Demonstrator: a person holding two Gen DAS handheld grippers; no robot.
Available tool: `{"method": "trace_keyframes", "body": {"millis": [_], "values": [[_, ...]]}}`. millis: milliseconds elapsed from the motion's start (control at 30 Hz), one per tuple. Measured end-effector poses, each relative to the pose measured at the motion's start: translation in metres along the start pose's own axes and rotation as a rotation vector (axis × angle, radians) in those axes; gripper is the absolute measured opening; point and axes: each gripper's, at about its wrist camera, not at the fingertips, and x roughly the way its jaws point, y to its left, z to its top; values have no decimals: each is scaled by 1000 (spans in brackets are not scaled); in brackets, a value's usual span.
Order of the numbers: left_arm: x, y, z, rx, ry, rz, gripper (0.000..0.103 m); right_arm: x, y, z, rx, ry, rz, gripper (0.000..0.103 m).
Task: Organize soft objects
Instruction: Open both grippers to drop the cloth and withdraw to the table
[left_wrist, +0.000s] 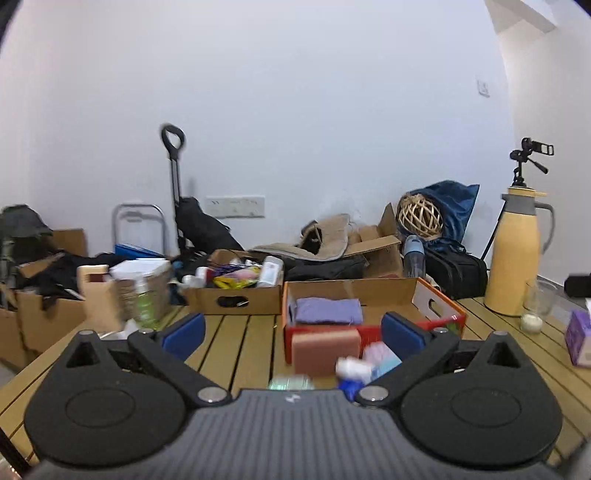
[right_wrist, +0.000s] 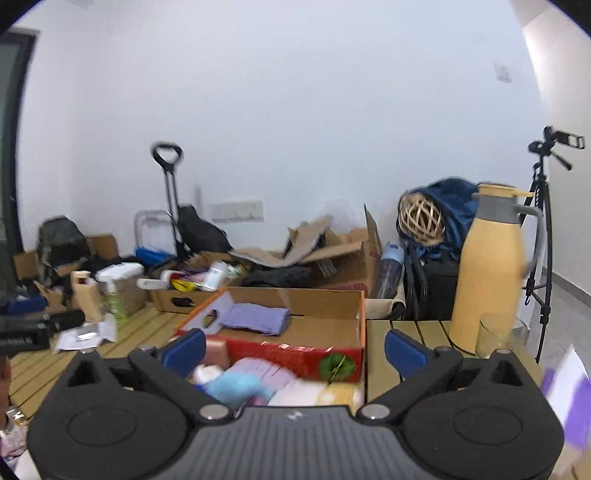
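Observation:
A red-fronted cardboard box (left_wrist: 436, 295) stands on the slatted wooden table and holds a folded purple cloth (left_wrist: 328, 311). A pink sponge block (left_wrist: 325, 350) stands against its front. Blurred soft items, white, pink and light blue (left_wrist: 369, 363), lie beside it. My left gripper (left_wrist: 293, 332) is open and empty, just before the sponge. In the right wrist view the box (right_wrist: 354, 306), the cloth (right_wrist: 255, 317) and a heap of light blue and lilac soft items (right_wrist: 255, 380) show. My right gripper (right_wrist: 295, 349) is open and empty above that heap.
A yellow thermos jug (left_wrist: 513, 254) and a glass (left_wrist: 537, 299) stand at the right. A purple tissue box (left_wrist: 578, 338) is at the right edge. A second cardboard box of bottles (left_wrist: 236, 291) and a basket (left_wrist: 144, 291) stand at the back left. Clutter lines the wall.

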Motion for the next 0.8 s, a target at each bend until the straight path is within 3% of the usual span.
{"method": "trace_keyframes", "body": {"millis": [233,433,600,800], "values": [[-127,-2,-42,-98,-95,-49,103,-118,46,-69,-27,-142,-35,103],[-203,-8,-93,19,-101,29,103,-178,69,-130,-54,-139,-2,103],[-247,-3,-113,10,-75,24,103,-222,84,-164,-43,-136,32,103],[-263,-3,-114,0,-92,24,103,-244,98,-171,-63,-100,27,103]]}}
